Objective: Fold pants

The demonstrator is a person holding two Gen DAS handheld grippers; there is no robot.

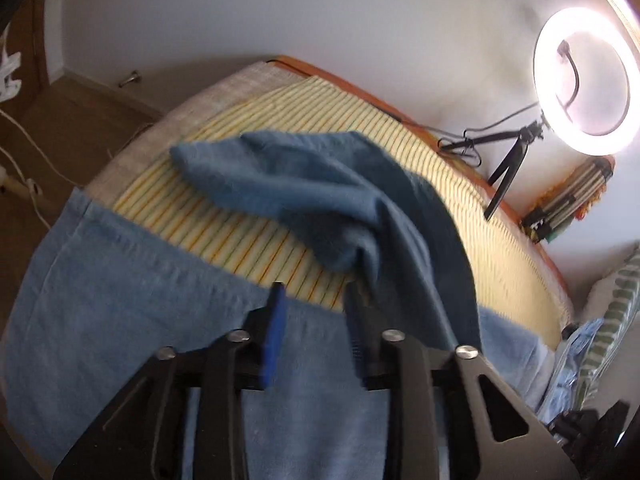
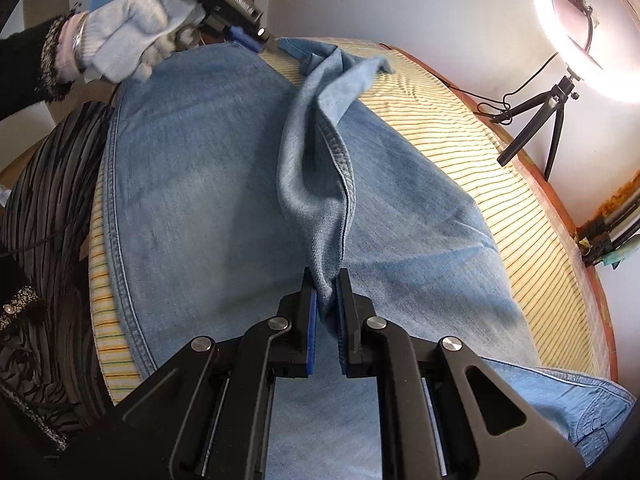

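Two grippers engaged: right gripper (image 2: 326,280) jaws clenched on faded blue denim pants (image 2: 200,168); left gripper (image 1: 314,294) released, empty. Judged mid-fold; next, re-grasp and flatten the bunched leg.

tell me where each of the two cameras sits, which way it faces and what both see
Left wrist: sits on the left tool, looks down along its open fingers at the jeans on the striped cloth; only the tool shows.
Right wrist: sits on the right tool, shut on a raised fold of the jeans, looking across them; a gloved hand with the left tool shows far left.
Shared: jeans, striped cloth, ring light.
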